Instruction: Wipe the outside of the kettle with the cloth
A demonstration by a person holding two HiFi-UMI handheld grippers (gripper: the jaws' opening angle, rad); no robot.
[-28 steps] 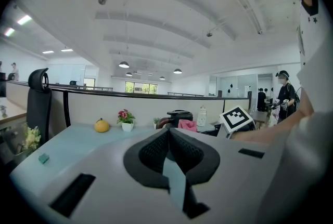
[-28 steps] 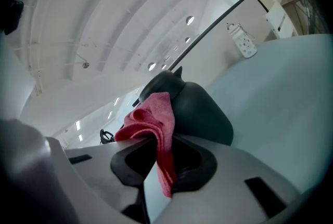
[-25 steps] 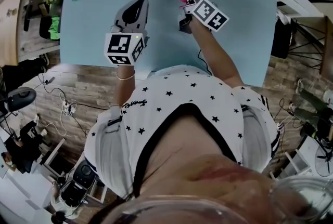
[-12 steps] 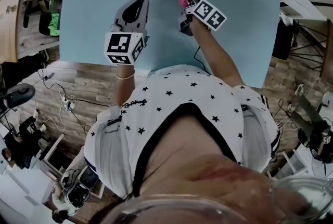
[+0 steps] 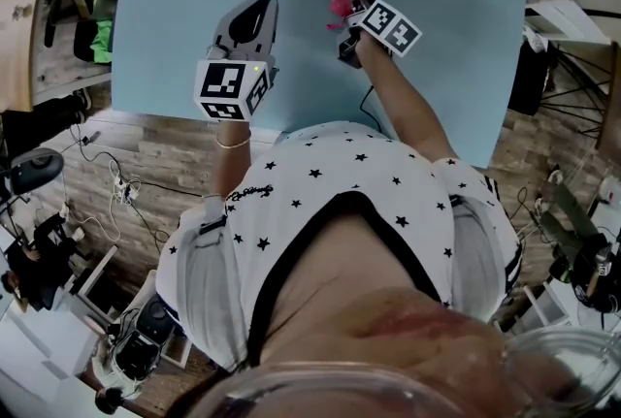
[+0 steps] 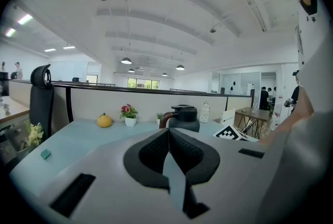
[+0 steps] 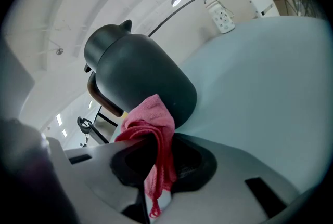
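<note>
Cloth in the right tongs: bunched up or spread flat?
Bunched. The pink cloth hangs crumpled from the right tongs, which are shut on it, its folds doubled over, its top near the kettle.

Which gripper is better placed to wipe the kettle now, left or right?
Right: the right gripper is shut on the pink cloth close to the kettle; the left gripper is shut, empty, farther back.
</note>
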